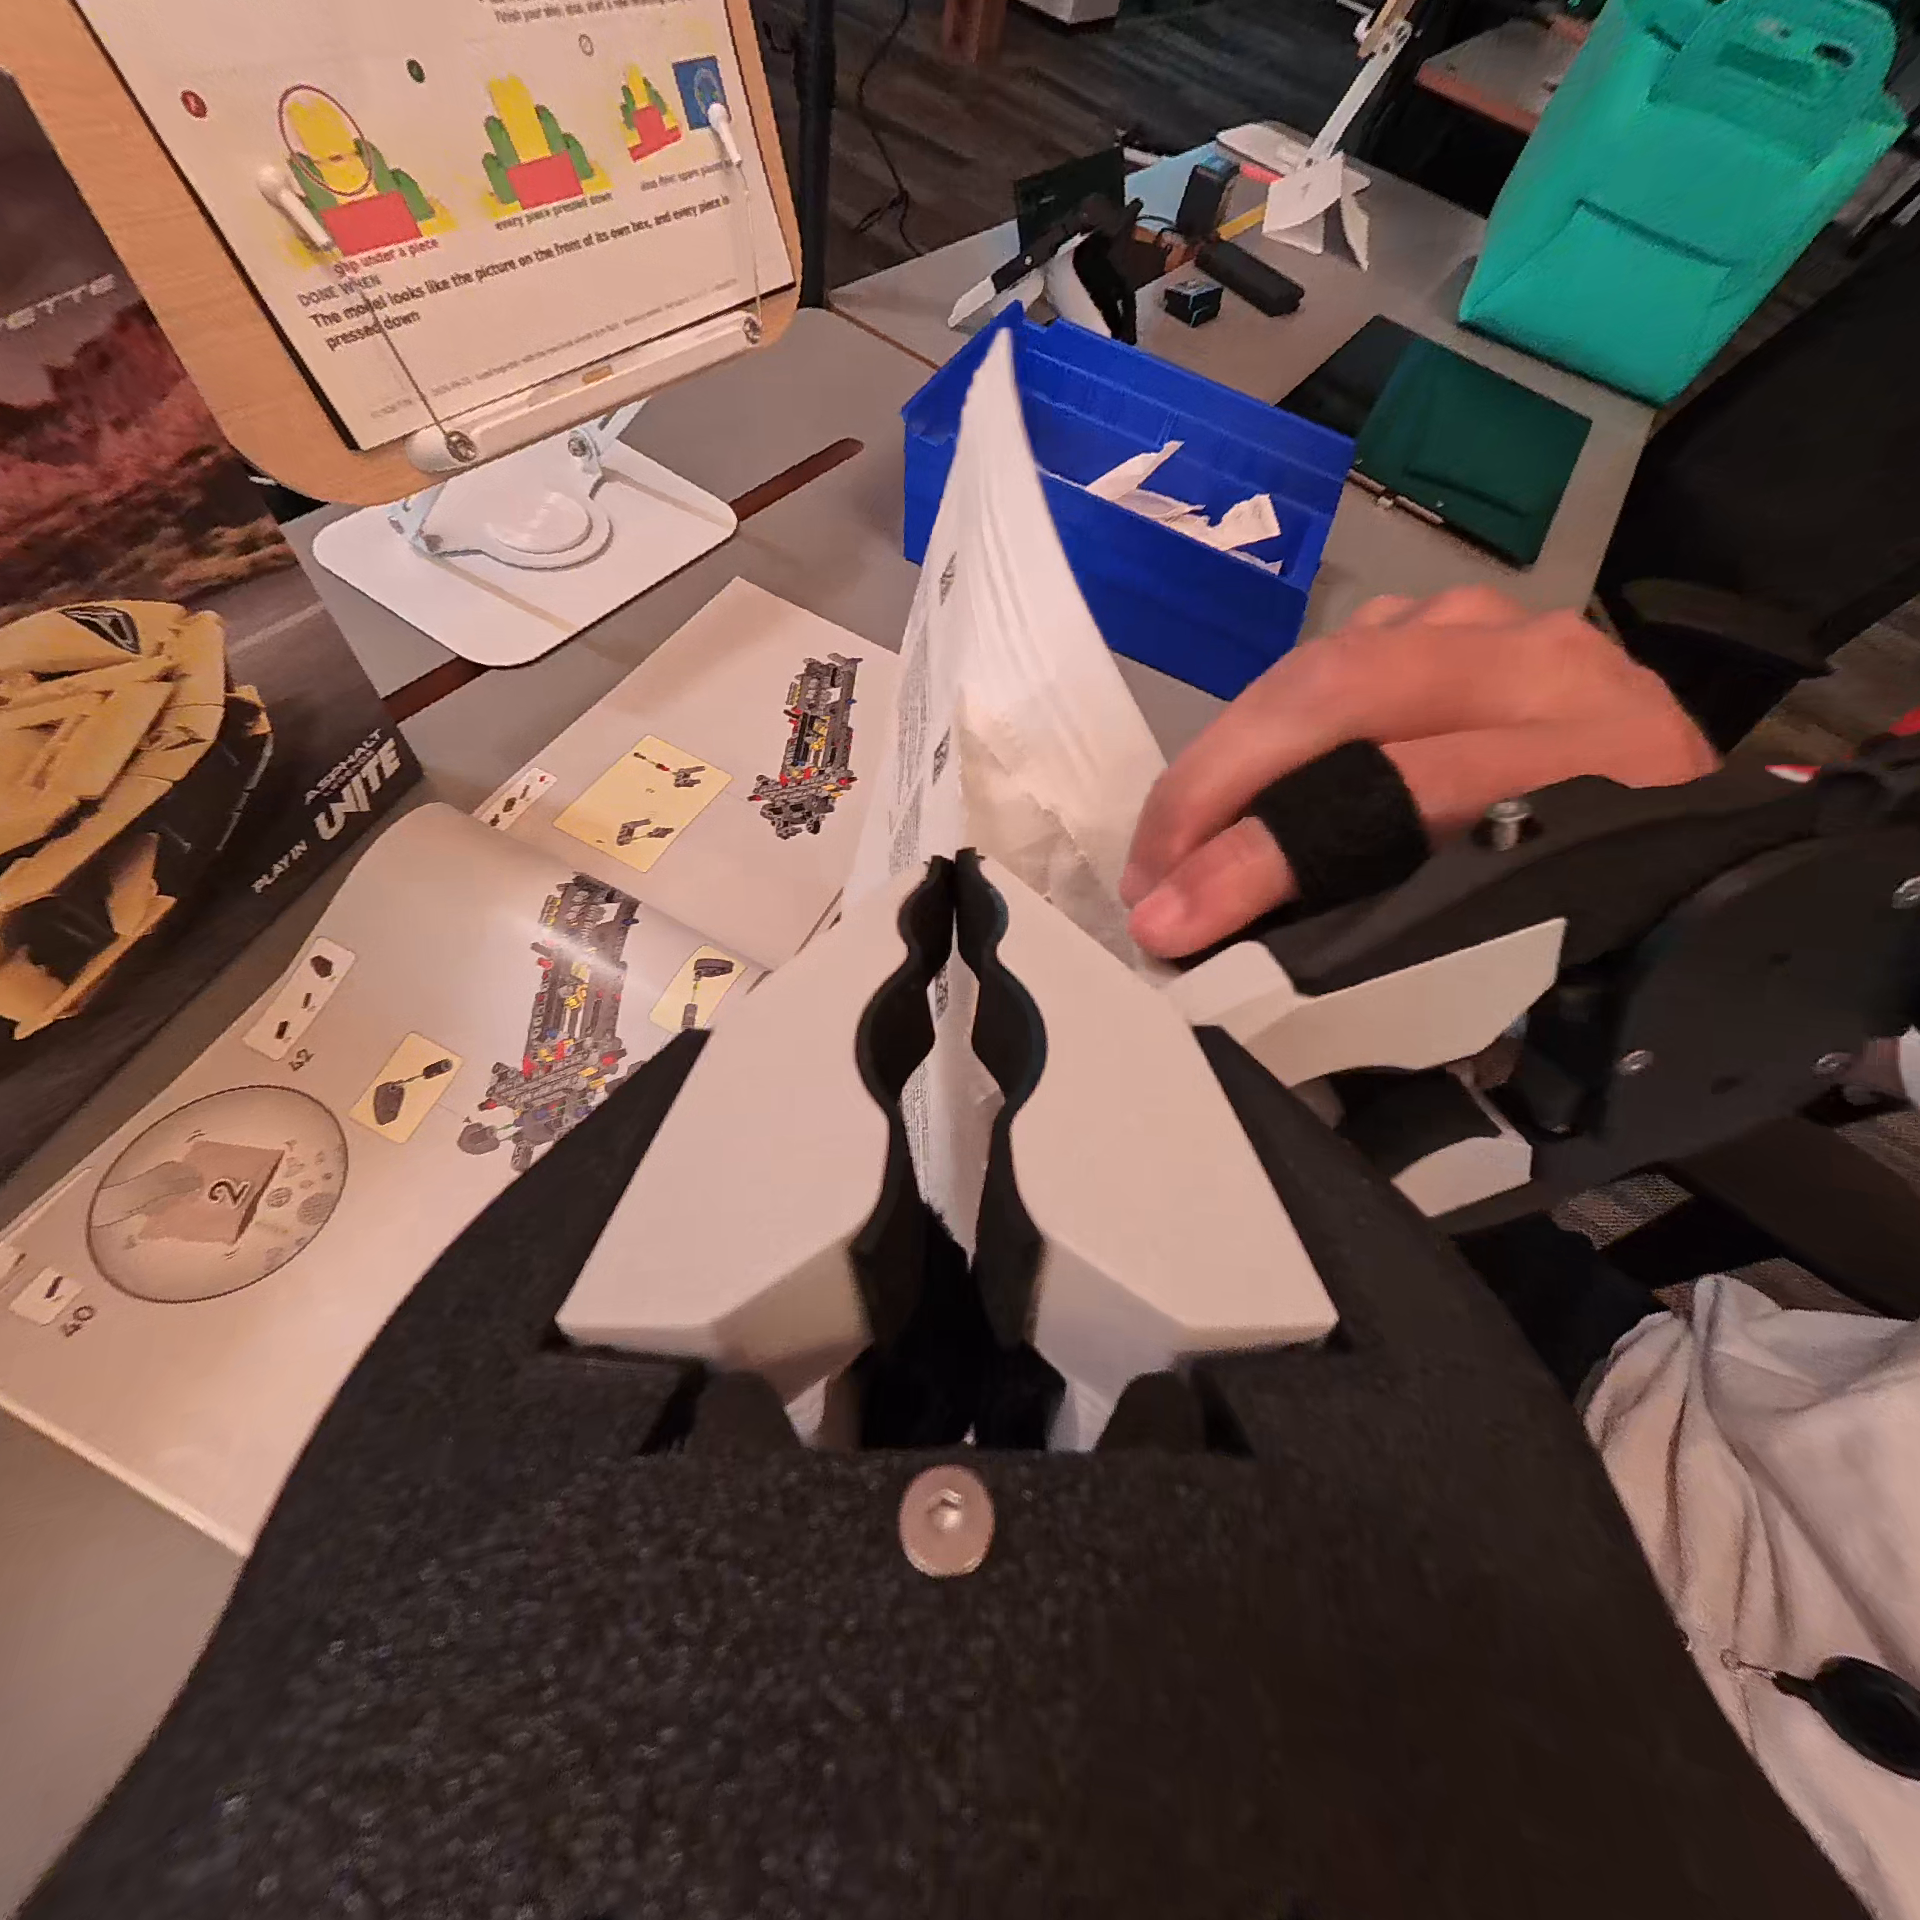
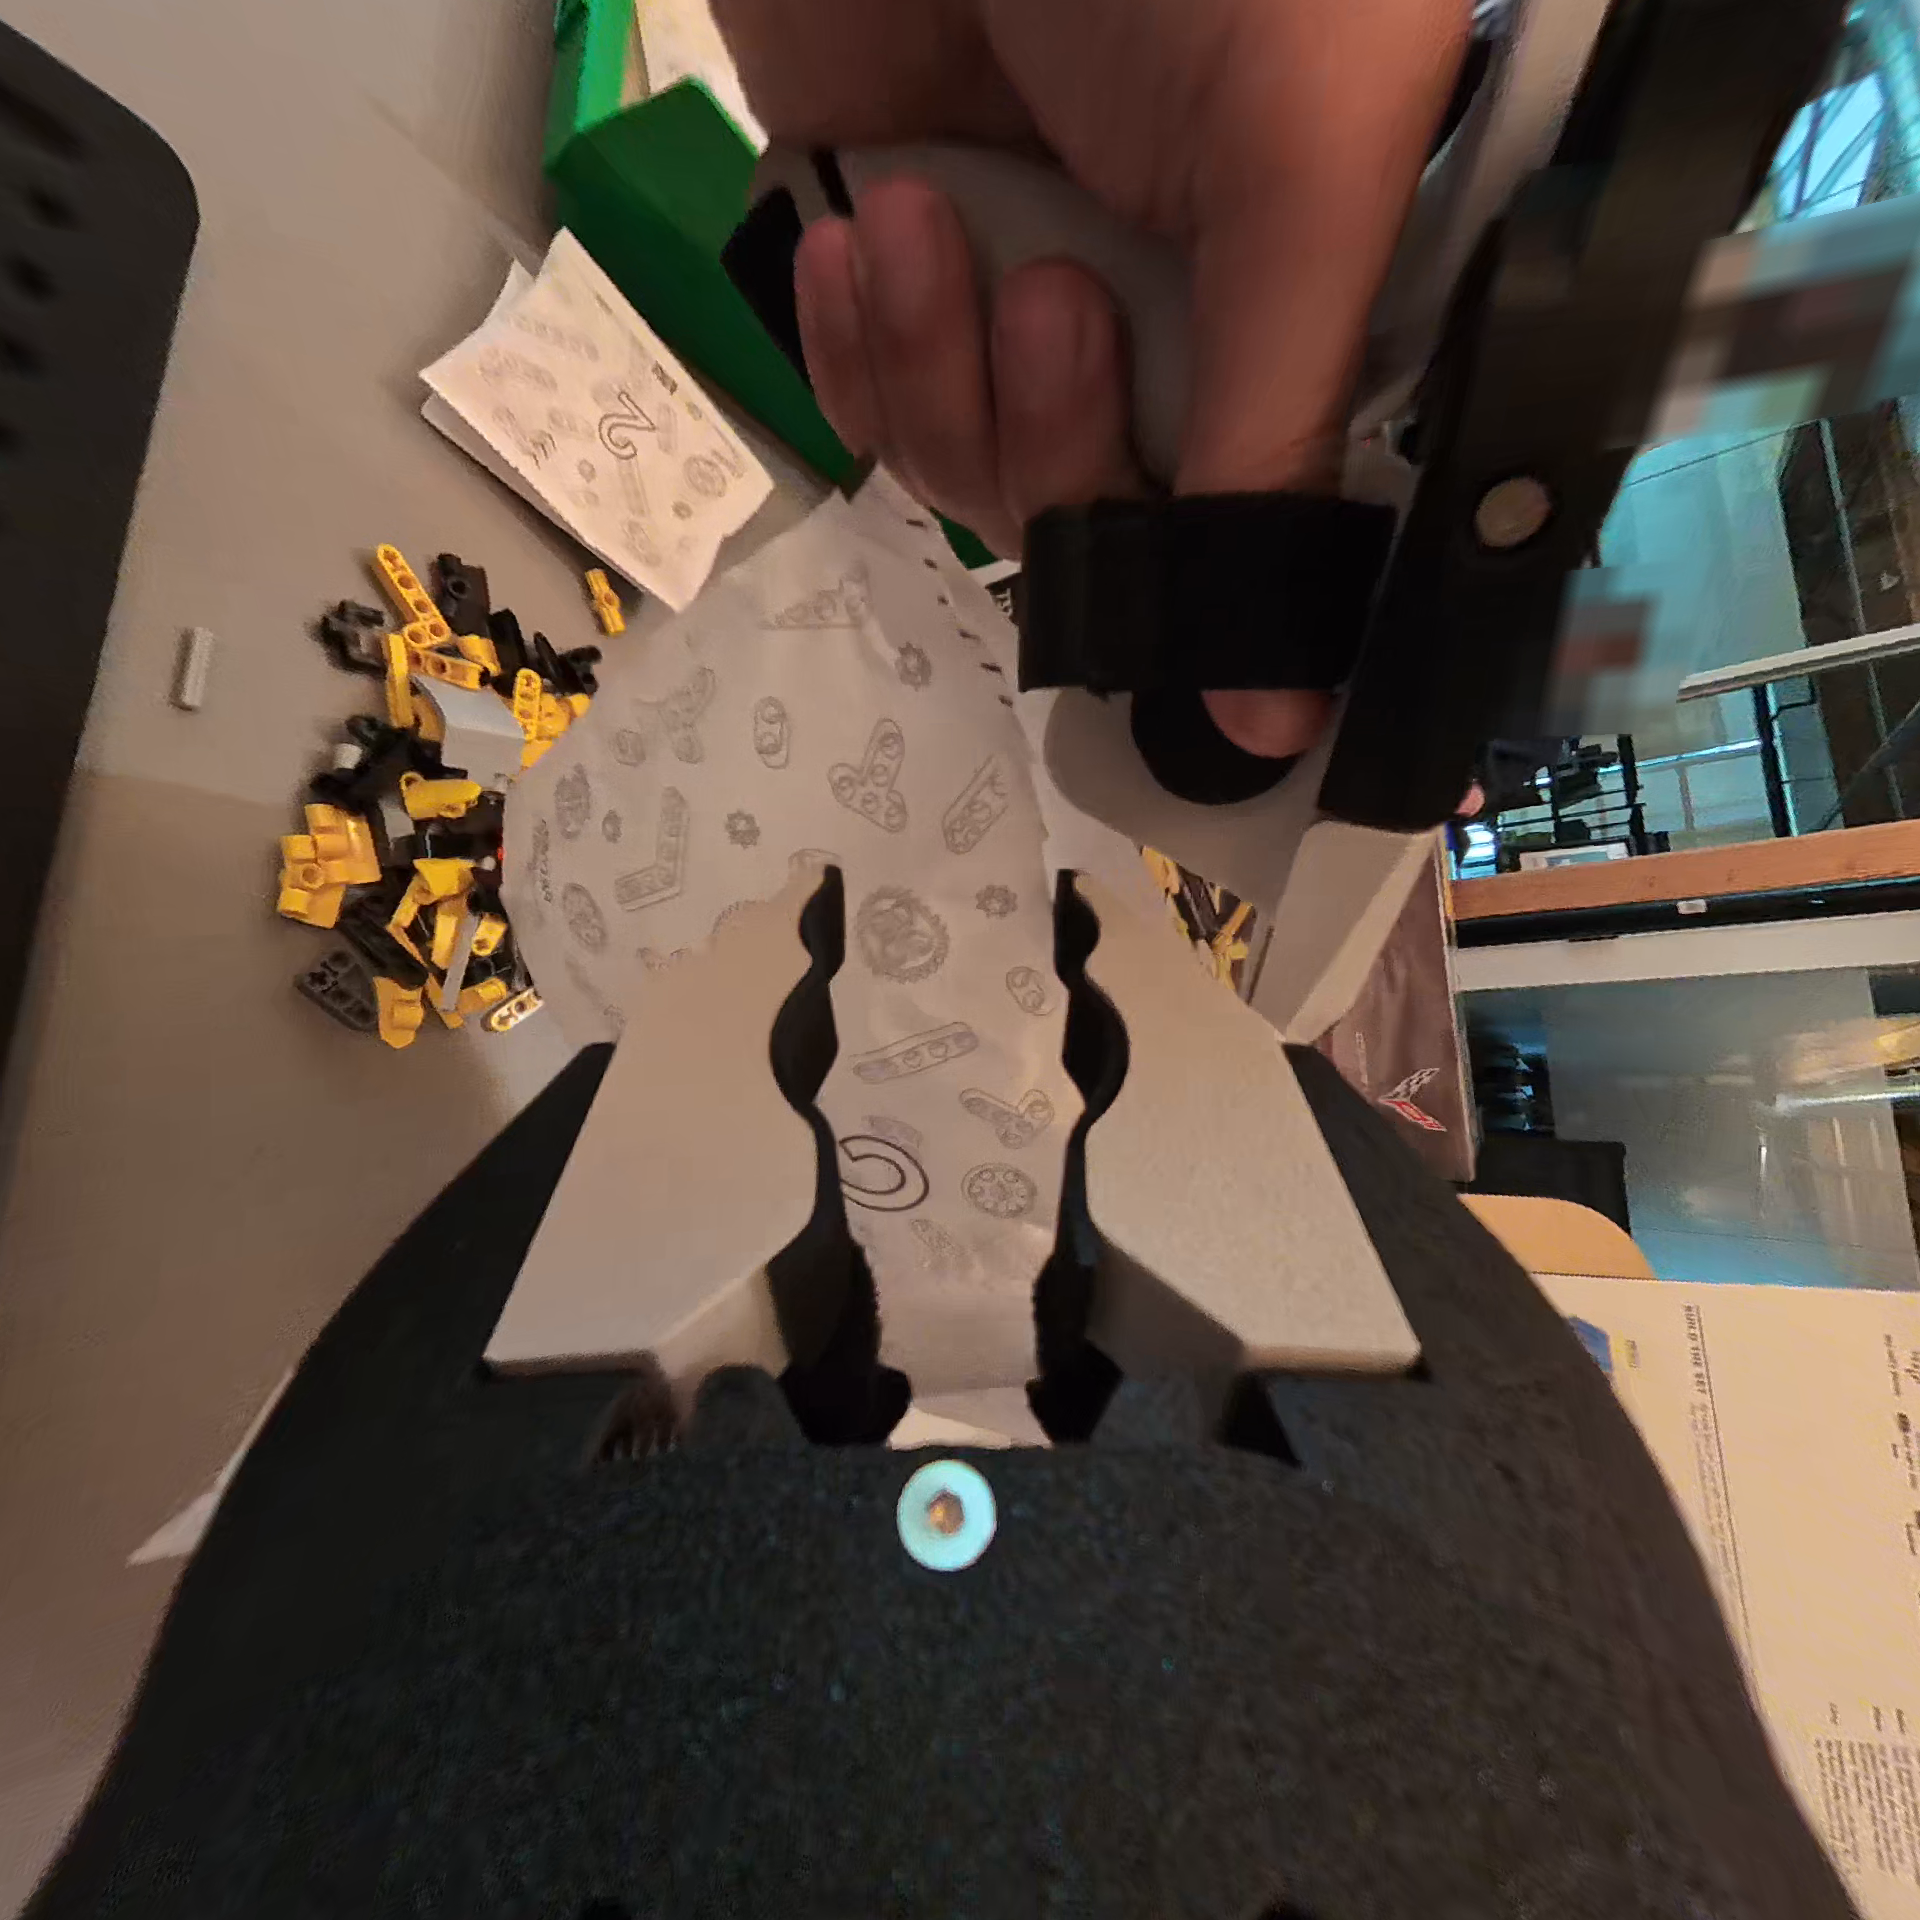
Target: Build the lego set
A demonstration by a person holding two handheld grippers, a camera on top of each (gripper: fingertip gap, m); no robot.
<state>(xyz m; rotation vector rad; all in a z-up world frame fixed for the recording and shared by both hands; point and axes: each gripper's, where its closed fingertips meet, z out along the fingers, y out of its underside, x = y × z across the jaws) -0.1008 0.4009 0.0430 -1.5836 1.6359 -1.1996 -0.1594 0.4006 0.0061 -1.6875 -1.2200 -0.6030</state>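
My left gripper [image 1: 954,883] is shut on the lower edge of a white printed paper bag [image 1: 1018,644] and holds it upright above the open instruction booklet [image 1: 436,1039]. The right gripper [image 1: 1299,1081] comes in from the right, and a hand's fingers [image 1: 1195,894] touch the bag. In the right wrist view my right gripper [image 2: 945,904] is open, with the bag [image 2: 810,769] spread just beyond and between its fingers. A pile of yellow and black lego pieces [image 2: 416,800] lies on the grey table to the left of the bag.
The lego box [image 1: 135,748] stands at the left and a task sheet on a white stand [image 1: 468,208] behind the booklet. A blue bin [image 1: 1143,603] holds paper scraps. A green bin [image 2: 675,249], a torn numbered bag [image 2: 592,447] and a small grey piece [image 2: 194,665] lie near the pile. My right fingertips sit around 6 cm from my left ones.
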